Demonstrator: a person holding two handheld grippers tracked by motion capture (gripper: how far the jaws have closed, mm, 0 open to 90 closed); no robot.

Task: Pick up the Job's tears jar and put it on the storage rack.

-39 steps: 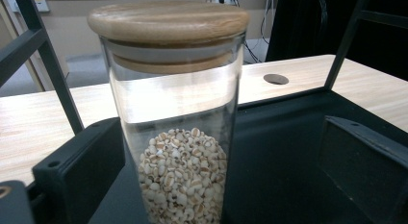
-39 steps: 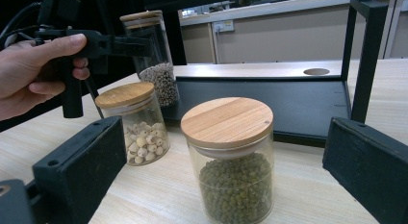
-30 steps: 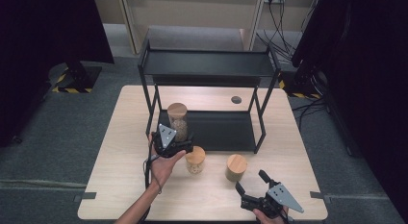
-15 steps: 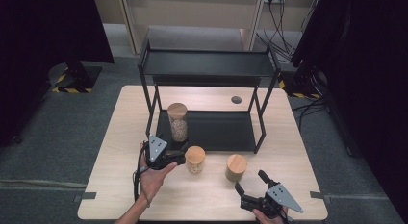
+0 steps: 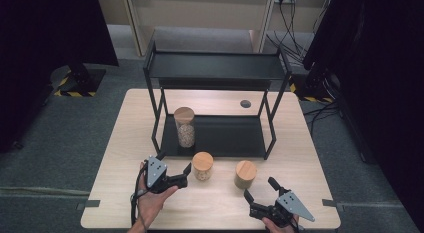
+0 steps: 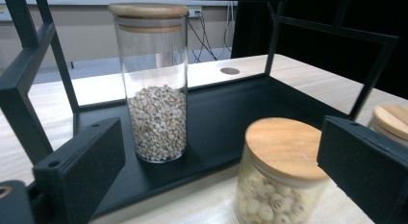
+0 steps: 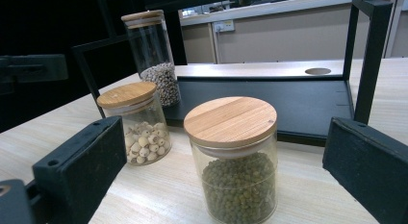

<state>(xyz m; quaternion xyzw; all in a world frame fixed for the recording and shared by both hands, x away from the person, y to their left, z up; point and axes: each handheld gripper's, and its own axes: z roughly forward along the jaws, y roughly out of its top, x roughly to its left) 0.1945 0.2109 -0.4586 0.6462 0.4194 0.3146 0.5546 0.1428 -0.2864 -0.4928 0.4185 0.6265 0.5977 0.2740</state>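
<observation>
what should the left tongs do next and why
Probably ease forward so the open left tongs straddle the short jar of pale seeds. It stands on the table just ahead, between the jaws but untouched, while the tall jar already sits on the rack.

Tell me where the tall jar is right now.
In the high view the tall jar stands upright at the left end of the rack's bottom shelf, behind the short jar on the table.

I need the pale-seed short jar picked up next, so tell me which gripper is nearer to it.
Left. The left gripper sits just left of the pale-seed jar, open. The right gripper is farther off, toward the near right edge, beyond the green-bean jar.
</observation>
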